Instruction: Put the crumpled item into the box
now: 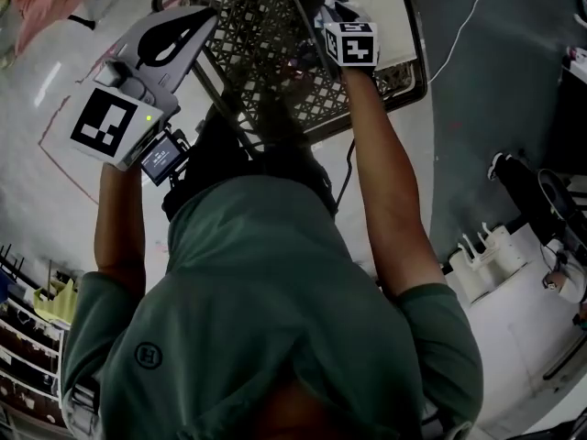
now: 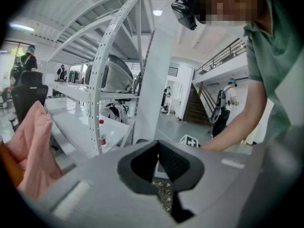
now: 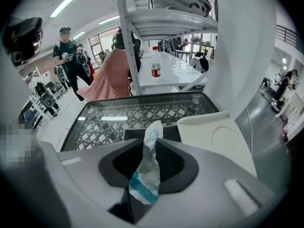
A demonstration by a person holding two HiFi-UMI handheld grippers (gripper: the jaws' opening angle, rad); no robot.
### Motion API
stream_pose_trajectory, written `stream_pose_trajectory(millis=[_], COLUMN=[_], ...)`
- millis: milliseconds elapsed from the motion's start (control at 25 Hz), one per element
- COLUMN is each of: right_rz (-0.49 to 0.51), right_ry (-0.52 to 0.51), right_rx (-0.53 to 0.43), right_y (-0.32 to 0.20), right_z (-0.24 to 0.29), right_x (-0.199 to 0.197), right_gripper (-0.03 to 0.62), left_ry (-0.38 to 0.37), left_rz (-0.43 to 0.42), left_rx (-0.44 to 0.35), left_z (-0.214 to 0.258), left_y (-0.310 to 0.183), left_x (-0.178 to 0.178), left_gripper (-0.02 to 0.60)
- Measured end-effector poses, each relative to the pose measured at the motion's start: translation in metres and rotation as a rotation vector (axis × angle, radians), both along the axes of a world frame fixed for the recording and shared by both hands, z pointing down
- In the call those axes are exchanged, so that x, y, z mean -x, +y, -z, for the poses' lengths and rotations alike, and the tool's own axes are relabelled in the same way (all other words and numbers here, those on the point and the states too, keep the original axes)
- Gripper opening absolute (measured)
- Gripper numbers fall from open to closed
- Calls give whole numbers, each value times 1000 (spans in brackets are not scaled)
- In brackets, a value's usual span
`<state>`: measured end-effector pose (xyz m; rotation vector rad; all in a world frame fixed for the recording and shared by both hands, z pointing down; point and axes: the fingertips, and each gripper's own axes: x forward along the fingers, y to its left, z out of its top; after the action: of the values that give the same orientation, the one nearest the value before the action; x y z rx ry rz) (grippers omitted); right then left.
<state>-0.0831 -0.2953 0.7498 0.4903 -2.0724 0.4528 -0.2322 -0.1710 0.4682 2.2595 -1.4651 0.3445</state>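
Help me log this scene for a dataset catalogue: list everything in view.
crumpled wrapper: 1, white and teal, between the fingers of the right gripper
lattice box: 1, dark, ahead of the right gripper
tray: 1, cream, at the box's right side
cloth: 1, pink, behind the box
bottle: 1, red label, on the white table
shelf rack: 1, white, behind the box
cable: 1, white, right of the box
left gripper: 1, grey, fingers together, empty
right gripper: 1, grey, gripping the wrapper
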Motion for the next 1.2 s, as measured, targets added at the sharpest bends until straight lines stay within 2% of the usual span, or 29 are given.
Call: stream_pose_trajectory(millis=[480,1000,1080,1200], right_rz=[21,-3,4,28], right_ry=[1,-85,-89,-60], right_rx=[4,-120,-114,-53], right_y=[3,-9,-9,-4], right_z=[17,100,102,81], right_x=[0,-4,-6,-5], right_gripper=[107,80,64,63], left_ry=[-13,-51,-55,-52], left_rz=[15,-7,-13,-17], left_rx=[-40,-103,-103,-90], left_z=[24,64,68,71], left_y=[2,5,2,2], left_x=[6,0,-3,-6], left_gripper=[3,3,3,4])
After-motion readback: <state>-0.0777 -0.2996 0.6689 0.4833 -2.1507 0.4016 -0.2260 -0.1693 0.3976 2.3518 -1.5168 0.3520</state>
